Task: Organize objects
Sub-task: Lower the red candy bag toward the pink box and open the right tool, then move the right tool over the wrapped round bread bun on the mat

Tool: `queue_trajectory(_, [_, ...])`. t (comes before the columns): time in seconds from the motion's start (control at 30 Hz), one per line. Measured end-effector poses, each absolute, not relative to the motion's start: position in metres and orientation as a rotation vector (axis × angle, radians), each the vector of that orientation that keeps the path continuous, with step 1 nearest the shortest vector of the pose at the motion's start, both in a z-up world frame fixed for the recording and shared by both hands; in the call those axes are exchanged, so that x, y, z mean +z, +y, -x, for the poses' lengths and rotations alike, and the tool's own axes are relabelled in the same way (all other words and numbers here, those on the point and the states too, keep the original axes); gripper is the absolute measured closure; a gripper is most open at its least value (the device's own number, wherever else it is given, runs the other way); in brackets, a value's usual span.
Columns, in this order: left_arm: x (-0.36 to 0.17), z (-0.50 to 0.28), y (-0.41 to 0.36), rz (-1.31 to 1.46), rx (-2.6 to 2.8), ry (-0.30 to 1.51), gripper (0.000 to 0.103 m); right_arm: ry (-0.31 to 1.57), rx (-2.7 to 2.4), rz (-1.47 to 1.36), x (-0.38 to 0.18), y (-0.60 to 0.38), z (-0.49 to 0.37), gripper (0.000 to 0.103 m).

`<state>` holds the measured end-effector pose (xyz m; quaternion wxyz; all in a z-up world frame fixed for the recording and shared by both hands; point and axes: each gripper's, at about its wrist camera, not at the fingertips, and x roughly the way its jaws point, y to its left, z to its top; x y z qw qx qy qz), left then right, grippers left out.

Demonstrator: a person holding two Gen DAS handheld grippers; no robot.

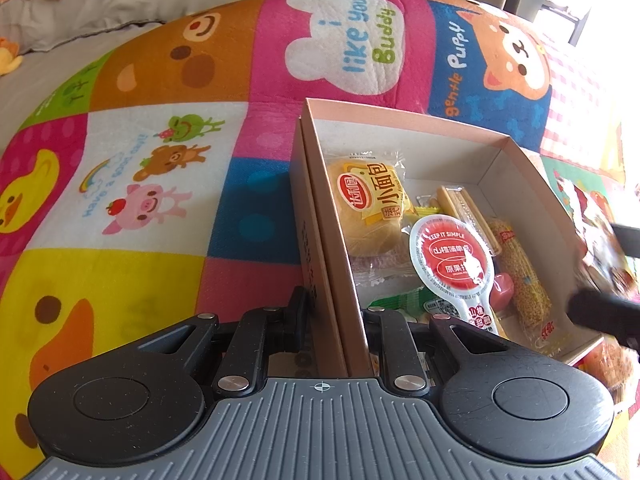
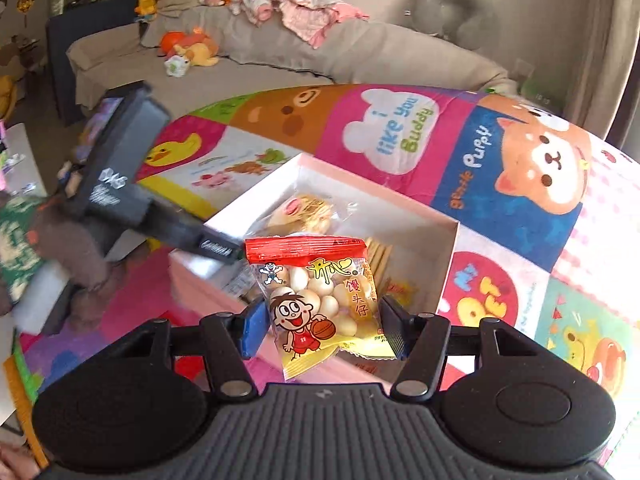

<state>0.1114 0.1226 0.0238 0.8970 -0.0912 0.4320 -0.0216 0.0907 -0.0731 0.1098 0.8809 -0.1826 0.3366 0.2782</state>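
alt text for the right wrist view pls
The right gripper holds a snack bag of small round buns over an open box of packaged snacks on a cartoon animal mat. The left gripper reaches in from the left to the box's near wall.

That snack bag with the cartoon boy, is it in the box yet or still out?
Out. The right claw holds the bag above the box, whose other snacks lie on its floor.
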Motion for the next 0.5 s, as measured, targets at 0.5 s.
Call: queue_trajectory(0.5, [0.025, -0.113, 0.121, 0.195, -0.038, 0.896, 0.083, 0.638, 0.422, 0.244, 0.108, -0.079, -0.151, 0.021])
